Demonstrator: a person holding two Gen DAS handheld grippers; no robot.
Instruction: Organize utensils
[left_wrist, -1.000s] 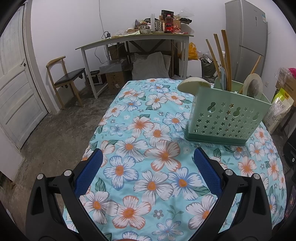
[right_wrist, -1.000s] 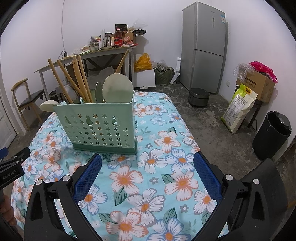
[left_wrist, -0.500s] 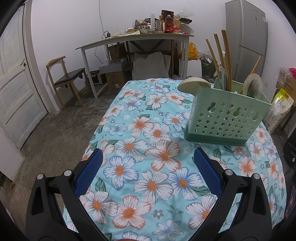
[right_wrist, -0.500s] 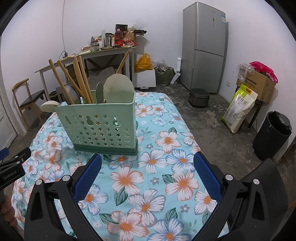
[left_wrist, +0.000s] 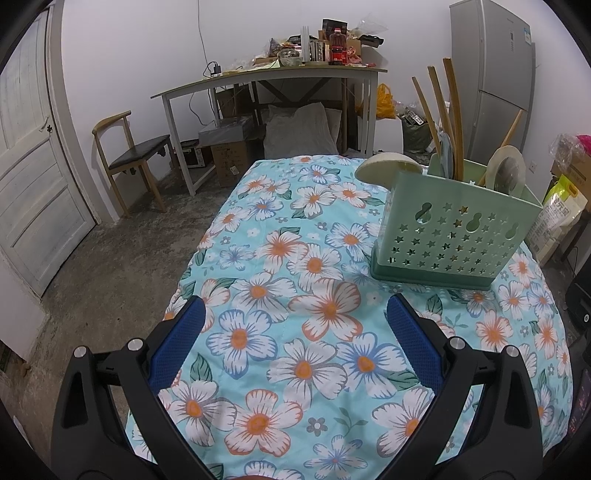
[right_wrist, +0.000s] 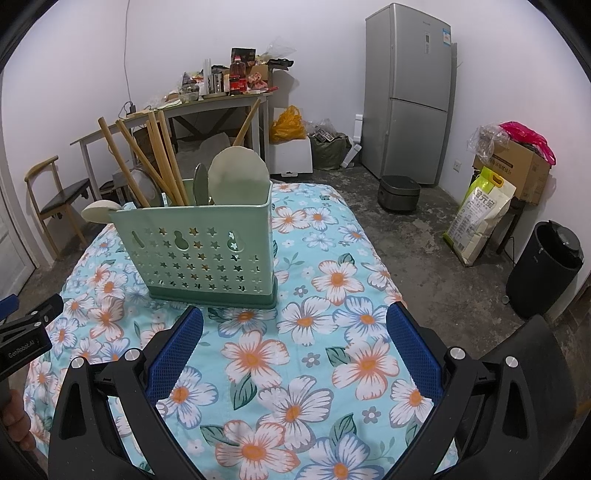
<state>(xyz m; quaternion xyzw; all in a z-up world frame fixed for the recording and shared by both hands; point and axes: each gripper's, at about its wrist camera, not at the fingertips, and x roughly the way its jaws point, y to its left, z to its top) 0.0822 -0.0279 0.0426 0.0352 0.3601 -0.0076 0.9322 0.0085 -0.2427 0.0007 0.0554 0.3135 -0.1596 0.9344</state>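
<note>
A mint-green utensil holder (left_wrist: 454, 236) with star cut-outs stands on the floral tablecloth (left_wrist: 295, 302); it also shows in the right wrist view (right_wrist: 199, 251). Several wooden-handled utensils (right_wrist: 159, 158) and a pale spatula (right_wrist: 238, 181) stand upright in it. A pale spoon bowl (left_wrist: 388, 168) juts over its left rim. My left gripper (left_wrist: 295, 339) is open and empty, short of the holder and to its left. My right gripper (right_wrist: 295, 343) is open and empty, just in front of the holder.
A cluttered side table (left_wrist: 273, 74) and a wooden chair (left_wrist: 129, 155) stand at the back left. A grey fridge (right_wrist: 406, 92), a rice cooker (right_wrist: 399, 192), a rice sack (right_wrist: 480, 214) and a black bin (right_wrist: 546, 266) stand on the floor to the right.
The right gripper has drifted slightly, so the holder sits a little further right in its view. The left gripper has not visibly moved.
</note>
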